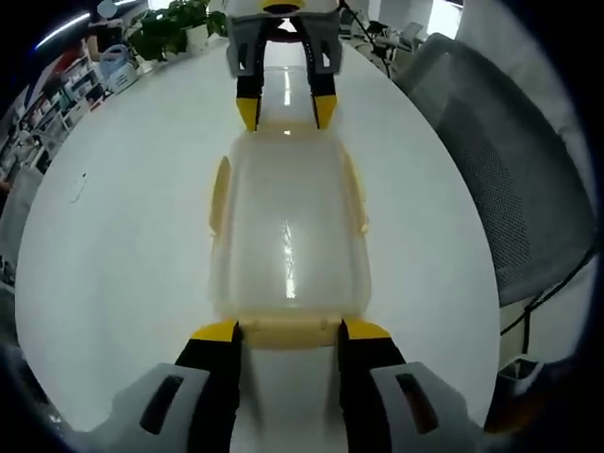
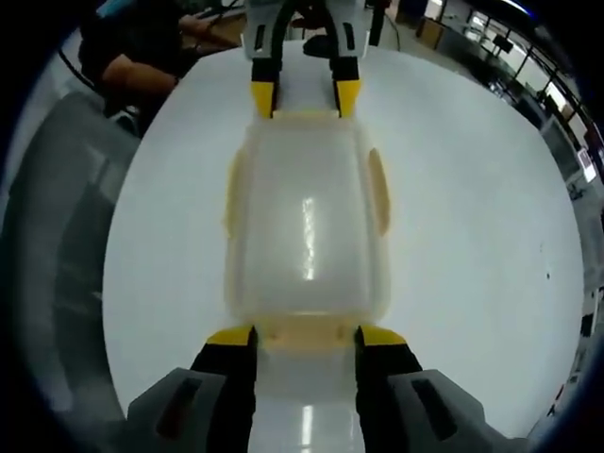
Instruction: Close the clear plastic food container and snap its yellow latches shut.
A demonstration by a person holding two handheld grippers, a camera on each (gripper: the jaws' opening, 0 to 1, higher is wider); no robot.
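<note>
The clear food container (image 1: pixel 288 236) sits mid-table, lid on. The left gripper (image 1: pixel 288 332) and right gripper (image 2: pixel 305 338) stand spread, bracketing opposite end latches (image 2: pixel 304 332) (side latches look unfastened). Press both ends evenly inward.

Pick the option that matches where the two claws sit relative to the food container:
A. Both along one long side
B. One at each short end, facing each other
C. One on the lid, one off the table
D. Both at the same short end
B: in the left gripper view the left claw sits at the near short end of the container while the right claw sits at the far end, facing it.
</note>
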